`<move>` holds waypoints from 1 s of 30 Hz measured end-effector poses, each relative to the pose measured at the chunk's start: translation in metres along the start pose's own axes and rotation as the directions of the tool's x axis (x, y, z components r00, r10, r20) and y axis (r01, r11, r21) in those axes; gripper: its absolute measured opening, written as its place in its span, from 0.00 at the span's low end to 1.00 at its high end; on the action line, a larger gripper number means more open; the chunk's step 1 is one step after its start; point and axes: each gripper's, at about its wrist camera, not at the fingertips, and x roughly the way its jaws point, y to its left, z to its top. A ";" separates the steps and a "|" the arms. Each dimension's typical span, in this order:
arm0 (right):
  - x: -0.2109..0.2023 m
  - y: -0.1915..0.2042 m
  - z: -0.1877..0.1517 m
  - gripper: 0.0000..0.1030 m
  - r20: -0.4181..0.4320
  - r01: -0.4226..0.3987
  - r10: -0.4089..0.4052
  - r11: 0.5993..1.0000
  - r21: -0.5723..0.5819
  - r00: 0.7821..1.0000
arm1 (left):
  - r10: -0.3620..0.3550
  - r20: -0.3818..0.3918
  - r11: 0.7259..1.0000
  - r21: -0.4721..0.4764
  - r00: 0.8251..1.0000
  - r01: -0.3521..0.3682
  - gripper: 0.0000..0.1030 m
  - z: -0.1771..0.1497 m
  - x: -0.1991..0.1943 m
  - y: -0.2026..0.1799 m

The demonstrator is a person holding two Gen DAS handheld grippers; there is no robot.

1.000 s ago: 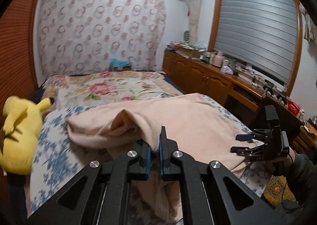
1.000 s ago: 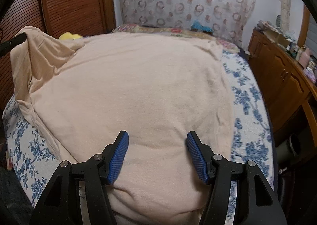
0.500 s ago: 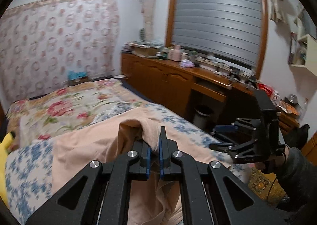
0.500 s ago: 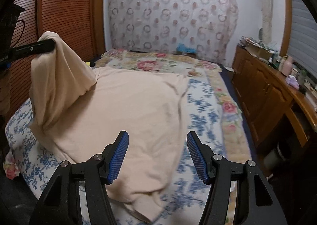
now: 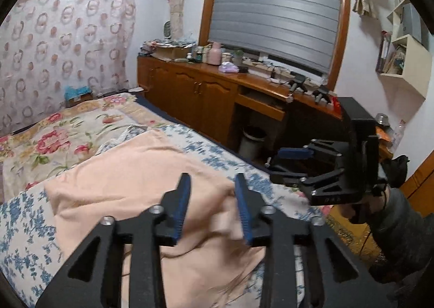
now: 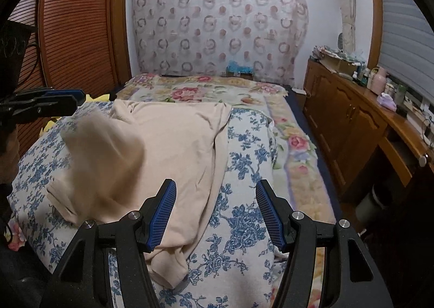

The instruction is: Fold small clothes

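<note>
Peach garment (image 6: pixel 173 150) now lies loose on the blue-flowered bed (image 6: pixel 244 215), its blurred fold dropping at 9 o'clock. Your left hand-held gripper (image 5: pixel 213 209), clenched on it a moment ago, has released. Your right hand-held gripper (image 6: pixel 215 215) stays spread, holding nothing.

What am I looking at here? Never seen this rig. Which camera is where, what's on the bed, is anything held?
No robot: a person holds a two-finger gripper in each hand, each with a fisheye camera looking forward along its fingers. The left wrist view shows the left gripper at the bottom and the right gripper off to the side. The right wrist view shows the right gripper's own blue-padded jaws at the bottom. Both grippers' jaws are open, and nothing is held. A peach garment lies on the floral bedspread, one part blurred, apparently dropping onto the rest. A wooden cabinet runs beside the bed.
</note>
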 end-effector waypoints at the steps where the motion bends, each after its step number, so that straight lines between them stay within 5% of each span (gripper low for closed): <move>1: 0.002 0.003 0.001 0.61 -0.002 -0.003 0.003 1.000 -0.001 1.000 | 0.004 -0.002 1.000 -0.004 1.000 -0.004 0.39 -0.002 -0.002 0.004; 8: 0.017 0.017 0.015 0.61 -0.006 -0.050 0.050 0.998 -0.036 0.999 | 0.142 -0.007 0.988 -0.052 0.990 -0.142 0.68 -0.027 -0.018 0.035; 11: 0.027 0.023 0.022 0.61 -0.009 -0.070 0.070 0.996 -0.062 0.998 | 0.202 -0.014 0.976 -0.077 0.979 -0.203 0.73 -0.041 -0.026 0.054; 22: 0.081 0.057 0.057 0.61 -0.050 -0.200 0.195 0.966 -0.165 0.980 | 0.389 -0.035 0.893 -0.234 0.921 -0.386 0.73 -0.088 -0.076 0.119; 30: 0.123 0.101 0.085 0.61 -0.122 -0.313 0.292 0.921 -0.233 0.949 | 0.451 -0.070 0.851 -0.268 0.890 -0.452 0.73 -0.110 -0.100 0.143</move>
